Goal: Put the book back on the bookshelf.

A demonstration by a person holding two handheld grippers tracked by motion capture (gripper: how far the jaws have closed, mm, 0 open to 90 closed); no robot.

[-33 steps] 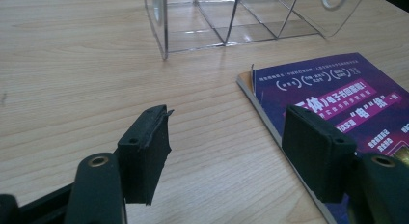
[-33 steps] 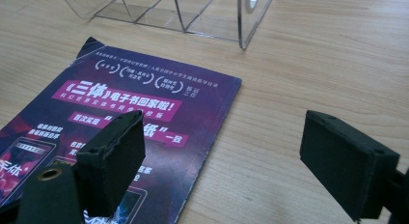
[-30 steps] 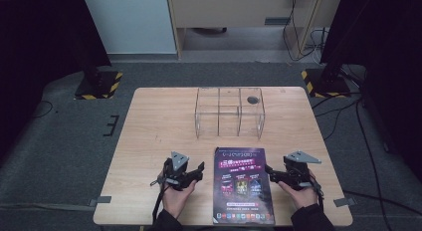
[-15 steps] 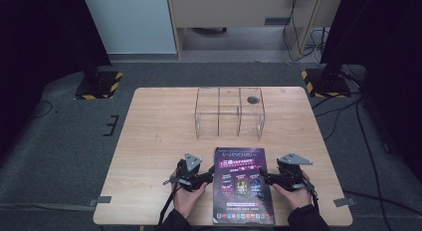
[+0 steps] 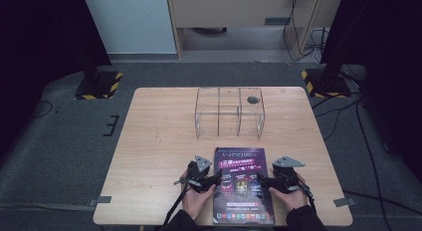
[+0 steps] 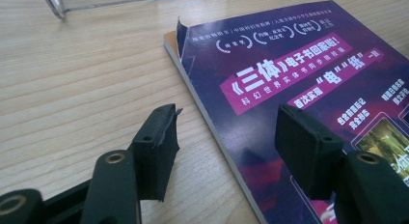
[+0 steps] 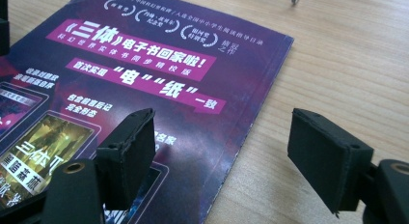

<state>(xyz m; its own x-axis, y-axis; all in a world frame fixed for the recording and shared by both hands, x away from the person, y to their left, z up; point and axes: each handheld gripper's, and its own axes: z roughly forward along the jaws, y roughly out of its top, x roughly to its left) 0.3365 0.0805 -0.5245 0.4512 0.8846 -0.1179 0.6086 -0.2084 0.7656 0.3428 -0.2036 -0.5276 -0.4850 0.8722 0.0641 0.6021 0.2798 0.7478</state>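
Book (image 5: 243,183) lies flat at the lower middle of the high view, below the clear rack (image 5: 230,113), with my left gripper (image 5: 215,178) and right gripper (image 5: 263,181) at its two long edges. Both pairs of jaws stand apart, each straddling an edge. To grip cleanly, I judge I should slide each lower jaw under the cover's edge and close evenly, minding the curled corner (image 6: 181,31).

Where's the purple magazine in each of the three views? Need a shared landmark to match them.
High view: magazine lies flat at the table's near edge, between the two hands.
Left gripper view: it takes the right side, its edge running between the open tongs.
Right gripper view: it takes the left side, its edge between the open tongs.
Shared landmark: the clear acrylic rack, beyond the magazine's far end.
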